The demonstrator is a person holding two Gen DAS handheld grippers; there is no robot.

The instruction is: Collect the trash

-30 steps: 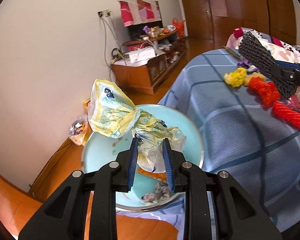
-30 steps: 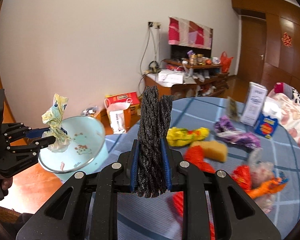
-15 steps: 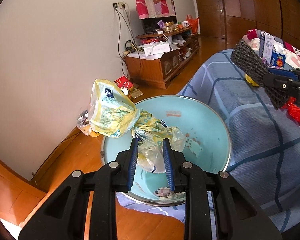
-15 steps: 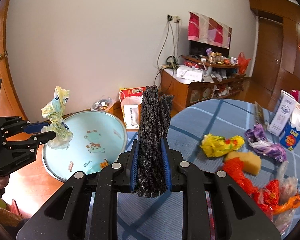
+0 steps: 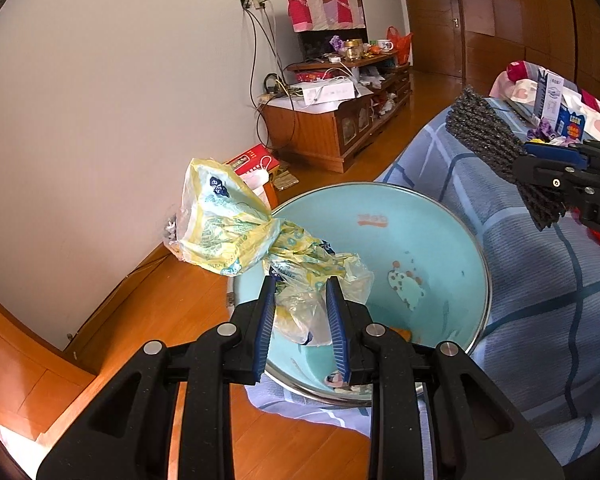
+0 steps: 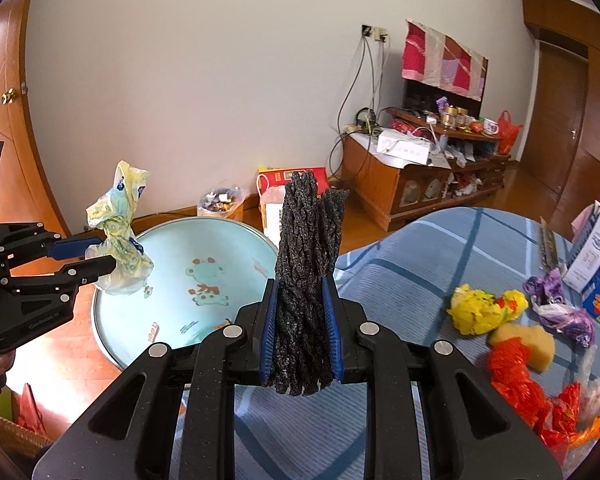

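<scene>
My left gripper (image 5: pixel 300 292) is shut on a crumpled yellow plastic bag (image 5: pixel 236 224) and holds it above a light blue basin (image 5: pixel 440 248). In the right wrist view the bag (image 6: pixel 120 236) hangs over the basin's (image 6: pixel 220 240) left rim, in the left gripper (image 6: pixel 100 256). My right gripper (image 6: pixel 300 292) is shut on a black twisted bundle (image 6: pixel 308 248), upright, over the table edge next to the basin. It shows in the left wrist view (image 5: pixel 496 148) at the right.
The blue checked tablecloth (image 6: pixel 412 272) carries yellow (image 6: pixel 480 312), red (image 6: pixel 516 376) and purple wrappers (image 6: pixel 560 312), a sponge (image 6: pixel 524 340) and cartons (image 6: pixel 592 244). A wooden TV cabinet (image 6: pixel 416 180), a red box (image 6: pixel 292 178) and a small bin (image 6: pixel 220 202) stand by the wall.
Both grippers have moved toward the basin with their loads. The basin now fills more of the left wrist view, and the black bundle has come closer to its rim.
</scene>
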